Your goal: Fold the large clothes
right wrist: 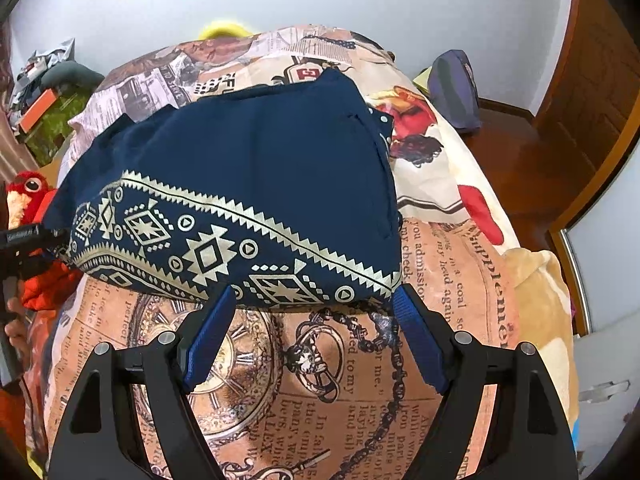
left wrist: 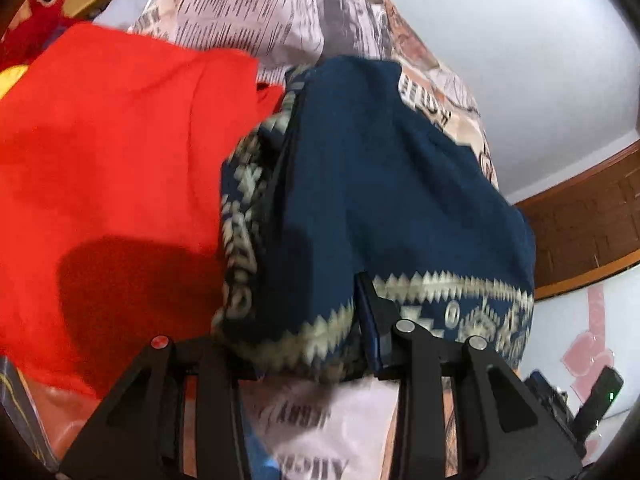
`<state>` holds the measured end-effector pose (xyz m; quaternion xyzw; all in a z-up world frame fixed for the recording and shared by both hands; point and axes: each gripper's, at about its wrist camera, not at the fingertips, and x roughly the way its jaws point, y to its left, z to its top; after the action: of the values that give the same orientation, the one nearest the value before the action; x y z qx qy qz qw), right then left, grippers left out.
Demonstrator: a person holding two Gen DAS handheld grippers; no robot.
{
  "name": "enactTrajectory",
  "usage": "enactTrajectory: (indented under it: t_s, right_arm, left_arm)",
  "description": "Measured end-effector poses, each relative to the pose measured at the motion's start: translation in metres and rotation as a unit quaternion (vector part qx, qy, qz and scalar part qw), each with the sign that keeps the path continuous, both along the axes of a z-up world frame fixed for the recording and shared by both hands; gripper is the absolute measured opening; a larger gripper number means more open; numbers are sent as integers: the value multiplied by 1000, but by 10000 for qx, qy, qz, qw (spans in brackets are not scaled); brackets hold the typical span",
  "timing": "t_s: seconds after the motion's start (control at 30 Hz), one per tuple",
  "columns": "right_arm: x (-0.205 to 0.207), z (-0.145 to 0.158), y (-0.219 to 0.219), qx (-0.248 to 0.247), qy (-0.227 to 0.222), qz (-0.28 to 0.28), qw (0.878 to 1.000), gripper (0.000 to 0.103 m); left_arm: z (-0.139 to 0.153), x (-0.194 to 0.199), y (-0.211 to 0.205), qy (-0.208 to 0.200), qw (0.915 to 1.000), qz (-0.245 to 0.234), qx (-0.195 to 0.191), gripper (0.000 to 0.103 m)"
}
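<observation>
left claw (left wrist: 320, 320): clenched on the navy patterned garment (right wrist: 248, 184)
right claw (right wrist: 312, 312): released, at its near hem
bedspread (right wrist: 460, 280): under garment

I see the navy garment (right wrist: 248, 160) folded into a thick block on the bed, cream zigzag-and-diamond border along its near edge, plain navy above. A red garment (left wrist: 104, 168) lies spread flat just beside it, on its left.

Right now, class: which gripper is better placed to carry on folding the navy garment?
Left. The left gripper already has the navy garment bunched between its jaws; the right gripper is open, short of the hem.
</observation>
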<state>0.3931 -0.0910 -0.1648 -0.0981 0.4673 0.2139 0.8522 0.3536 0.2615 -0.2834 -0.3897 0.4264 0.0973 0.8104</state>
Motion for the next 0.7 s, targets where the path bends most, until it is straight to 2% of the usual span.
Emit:
enactTrajectory:
  t_s: [0.13, 0.23, 0.33, 0.37, 0.43, 0.57, 0.63, 0.7]
  right_arm:
    - [-1, -2, 3, -44, -10, 54, 10000, 78]
    - [0, 1, 5, -67, -13, 52, 10000, 78]
    - [0, 7, 9, -42, -56, 49, 10000, 78]
    - [0, 8, 10, -38, -72, 52, 10000, 78]
    - [1, 15, 15, -33, -133, 85, 9999, 78]
    - [1, 32, 32, -33, -336, 208, 9992, 78]
    - [0, 40, 44, -14, -473, 308, 9984, 78]
    - [0, 48, 60, 12, -594, 388, 9975, 78]
  left_arm:
    - [2, 26, 3, -51, 9997, 147, 171, 35]
    - [-6, 43, 3, 98, 9991, 219, 336, 34]
    - [-5, 48, 1, 136, 9988, 237, 408, 25]
    - [1, 47, -2, 101, 9985, 195, 499, 19]
    - [16, 48, -6, -35, 9973, 105, 726, 17]
    - [60, 28, 3, -614, 9965, 67, 572, 15]
    - [83, 19, 10, -895, 9939, 132, 624, 7]
    - [105, 13, 15, -1111, 9917, 121, 630, 6]
